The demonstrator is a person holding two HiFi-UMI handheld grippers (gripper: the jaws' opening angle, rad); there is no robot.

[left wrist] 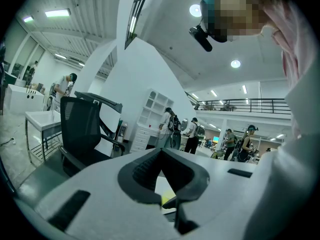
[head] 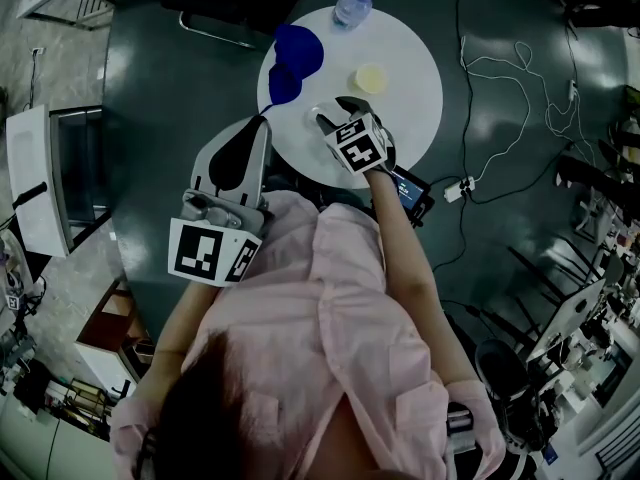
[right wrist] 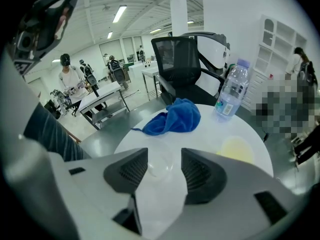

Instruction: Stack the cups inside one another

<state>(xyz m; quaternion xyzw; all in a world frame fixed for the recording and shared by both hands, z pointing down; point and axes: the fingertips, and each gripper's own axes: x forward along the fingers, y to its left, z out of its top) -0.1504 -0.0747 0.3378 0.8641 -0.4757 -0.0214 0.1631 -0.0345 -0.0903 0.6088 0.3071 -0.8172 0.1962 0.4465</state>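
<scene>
Your right gripper [right wrist: 164,155] has its jaws released and spread, with the clear cup [right wrist: 157,168] standing between them; neither pad presses on it. That cup looks empty and sits at about 7 o'clock on the round white bench [head: 410,98], near the edge closest to you. The yellow cup [head: 370,78] stands apart from it, just off the bench's centre toward 3 o'clock, upright and not nested in anything; what it holds cannot be made out. A water bottle [head: 352,6] with a blue cap stands at 12 o'clock, and a crumpled blue cloth [head: 295,58] lies at 10 o'clock.

Your left gripper [head: 265,120] hangs off the bench at 8 o'clock, jaws clenched together on nothing.

Only the right gripper view shows the clear cup plainly; from your head it nearly vanishes against the white top. The left gripper view shows none of the bench things, only a black office chair [left wrist: 82,129] and the hall.

The bottle's label is too small to read.
</scene>
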